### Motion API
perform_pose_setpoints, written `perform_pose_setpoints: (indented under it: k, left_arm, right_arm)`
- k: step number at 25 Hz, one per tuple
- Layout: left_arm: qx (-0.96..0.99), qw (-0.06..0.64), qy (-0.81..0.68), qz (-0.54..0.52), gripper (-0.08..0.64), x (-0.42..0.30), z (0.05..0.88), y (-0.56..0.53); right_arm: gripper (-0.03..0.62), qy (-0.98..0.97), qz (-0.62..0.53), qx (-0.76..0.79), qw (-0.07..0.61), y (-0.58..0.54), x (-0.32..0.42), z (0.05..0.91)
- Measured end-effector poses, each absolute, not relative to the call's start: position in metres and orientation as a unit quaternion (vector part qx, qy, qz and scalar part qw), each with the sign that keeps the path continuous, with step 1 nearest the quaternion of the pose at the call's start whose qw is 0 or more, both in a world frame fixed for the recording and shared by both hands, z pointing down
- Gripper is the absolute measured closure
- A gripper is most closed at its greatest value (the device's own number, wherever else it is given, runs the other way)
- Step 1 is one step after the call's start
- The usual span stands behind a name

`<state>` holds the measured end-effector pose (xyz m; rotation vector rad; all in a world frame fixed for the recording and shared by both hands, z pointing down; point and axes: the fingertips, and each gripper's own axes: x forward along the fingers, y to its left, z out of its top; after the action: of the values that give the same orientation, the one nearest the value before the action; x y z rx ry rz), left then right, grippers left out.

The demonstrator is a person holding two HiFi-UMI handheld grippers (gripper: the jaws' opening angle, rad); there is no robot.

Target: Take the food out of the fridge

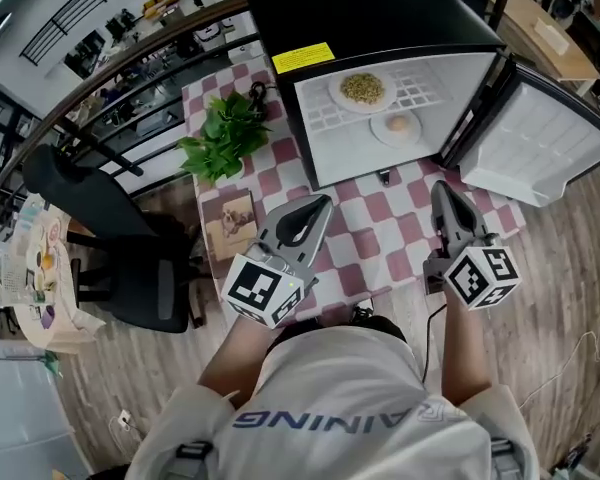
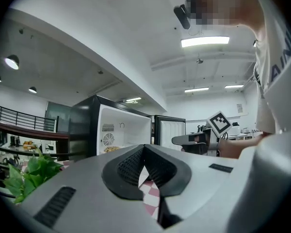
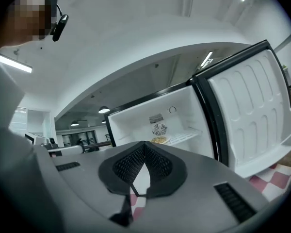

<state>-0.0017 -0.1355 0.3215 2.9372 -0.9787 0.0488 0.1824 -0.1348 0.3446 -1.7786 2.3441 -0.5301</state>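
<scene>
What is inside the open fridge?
Inside the fridge, a plate of yellowish food sits on the wire shelf, and a smaller plate with a pale round item lies just below it in the head view. The black top hides the interior's upper part.

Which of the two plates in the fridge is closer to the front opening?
The smaller plate holding one pale round piece, on the side toward the open door; the other plate, heaped with yellowish food, sits farther back.
</scene>
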Motion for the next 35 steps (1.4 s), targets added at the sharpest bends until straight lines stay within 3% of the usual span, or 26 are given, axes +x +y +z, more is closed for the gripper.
perform_pose_setpoints:
  k: [21, 27, 30, 35]
  left_arm:
    - [0.929, 0.005, -0.369, -0.008, 0.552, -0.037, 0.299, -0.148]
    - [0.93, 0.007, -0.367, -0.009, 0.552, -0.037, 0.299, -0.147]
    - [0.93, 0.009, -0.368, -0.011, 0.552, -0.038, 0.3, -0.146]
    - [0.928, 0.012, -0.371, -0.012, 0.552, -0.041, 0.302, -0.144]
  right_arm:
    - [0.572, 0.817, -0.182, -0.542, 0.08, -0.164, 0.139, 0.329]
    - [0.566, 0.793, -0.257, -0.541, 0.107, -0.187, 0.146, 0.342]
    - [0.51, 0.78, -0.304, -0.532, 0.127, -0.209, 0.148, 0.348]
    - [0.468, 0.729, -0.426, -0.489, 0.218, -0.256, 0.149, 0.36]
